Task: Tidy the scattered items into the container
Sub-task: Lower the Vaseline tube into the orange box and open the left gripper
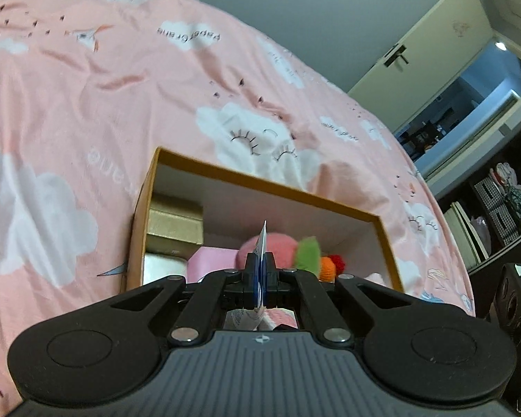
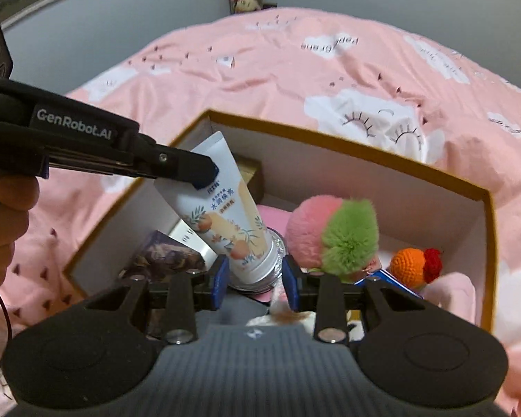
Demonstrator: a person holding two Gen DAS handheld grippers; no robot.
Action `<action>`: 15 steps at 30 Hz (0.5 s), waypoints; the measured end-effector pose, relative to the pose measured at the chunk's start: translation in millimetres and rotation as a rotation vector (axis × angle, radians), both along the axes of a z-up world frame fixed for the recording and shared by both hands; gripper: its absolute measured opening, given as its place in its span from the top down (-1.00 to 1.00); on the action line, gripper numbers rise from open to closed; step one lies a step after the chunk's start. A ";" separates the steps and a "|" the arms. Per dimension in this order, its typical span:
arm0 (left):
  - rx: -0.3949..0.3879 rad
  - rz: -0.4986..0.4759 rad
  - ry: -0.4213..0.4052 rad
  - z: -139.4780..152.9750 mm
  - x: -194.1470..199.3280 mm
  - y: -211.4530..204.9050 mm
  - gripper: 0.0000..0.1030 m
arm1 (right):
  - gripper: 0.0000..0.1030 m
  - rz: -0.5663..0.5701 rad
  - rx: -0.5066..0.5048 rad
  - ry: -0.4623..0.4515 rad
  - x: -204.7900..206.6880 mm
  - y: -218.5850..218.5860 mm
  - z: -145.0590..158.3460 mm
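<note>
so the tube of cream hangs cap-down over the open cardboard box, which sits on the pink cloud bedspread. the left gripper comes in from the left in the right wrist view and pinches the flat crimped end of the tube, jaws pressed together on it. in the left wrist view you only see that crimped edge as a thin blue and white sliver squeezed between the closed pads, with the box right beyond it.

the right gripper sits at the tube's bottom end, its blue pads either side of the white cap, partly spread. the pads look right against the cap, but there's a clear glassy rim around it and some blur, so i can't honestly tell if they're pressing or just bracketing it.

inside the box there's a fluffy pink and green pompom, a small orange and red crochet thing, something pink and flat behind the pompom, a gold-ish little box in the far left corner, and a dark printed packet near the left wall.

the near part of the box is hidden behind both gripper bodies. a hand holding the left gripper is cut off at the left edge.
</note>
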State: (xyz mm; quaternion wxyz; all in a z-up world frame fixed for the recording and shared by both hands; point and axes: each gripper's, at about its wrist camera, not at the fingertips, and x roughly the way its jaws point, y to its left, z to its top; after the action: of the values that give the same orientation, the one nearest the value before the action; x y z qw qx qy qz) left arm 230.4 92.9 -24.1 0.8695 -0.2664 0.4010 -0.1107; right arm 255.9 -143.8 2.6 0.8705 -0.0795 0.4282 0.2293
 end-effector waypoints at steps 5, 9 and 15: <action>0.041 -0.017 0.009 -0.4 4.6 1.2 0.94 | 0.37 0.030 -0.028 0.031 12.5 6.9 -10.6; 0.126 -0.021 0.033 1.7 7.2 -0.6 0.87 | 0.42 0.052 -0.043 0.048 16.4 12.9 -14.7; 0.256 -0.038 0.076 -1.2 9.9 -7.4 0.66 | 0.45 0.055 -0.069 0.060 20.0 18.0 -23.0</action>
State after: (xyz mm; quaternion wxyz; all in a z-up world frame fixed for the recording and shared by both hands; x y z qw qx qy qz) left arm 240.3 85.6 -25.4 0.8782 -0.1496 0.4496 -0.0650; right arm 275.9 -125.7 -20.5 0.8474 -0.1143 0.4593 0.2404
